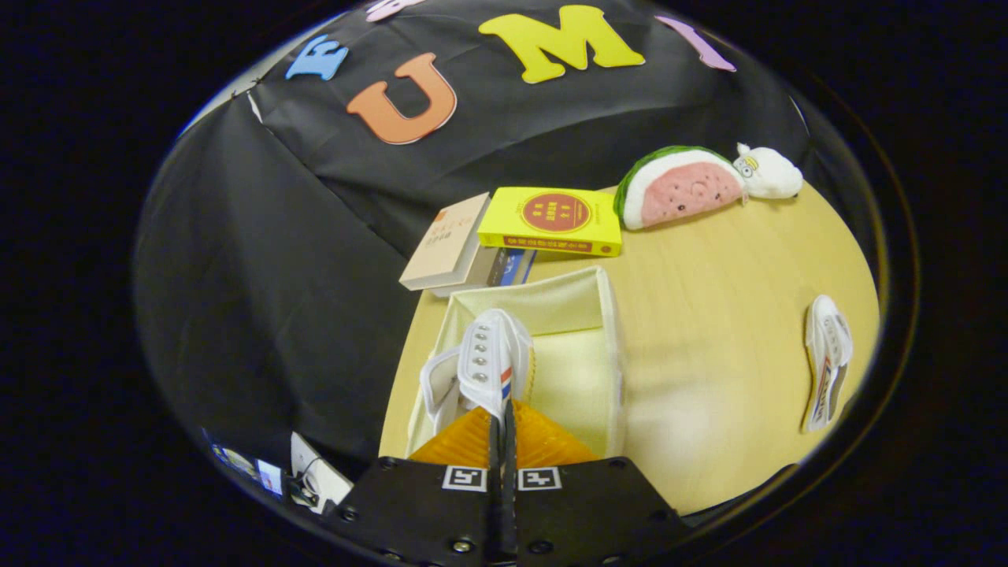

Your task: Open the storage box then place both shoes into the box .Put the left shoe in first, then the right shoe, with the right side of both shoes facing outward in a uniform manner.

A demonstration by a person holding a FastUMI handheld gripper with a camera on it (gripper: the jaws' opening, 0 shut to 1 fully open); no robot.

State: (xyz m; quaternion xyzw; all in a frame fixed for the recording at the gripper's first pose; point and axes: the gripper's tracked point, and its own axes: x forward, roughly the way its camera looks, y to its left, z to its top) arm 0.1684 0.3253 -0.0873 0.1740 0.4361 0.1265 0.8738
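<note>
My gripper [502, 417] is shut on a white shoe [488, 358], pinching its upper edge near the heel. The shoe hangs toe-forward over the open cream fabric storage box [610, 331], partly inside it, with its lace eyelets facing up. The box stands on the wooden table just ahead of the fingers. The second white shoe [827, 362] lies on its side on the table far to the right of the box.
Beyond the box lie a yellow book [555, 220] and a tan book [445, 244] on a small stack. A watermelon-slice plush [681, 187] and a small white plush [768, 172] rest at the table's far right. The wooden table [709, 315] stretches right of the box.
</note>
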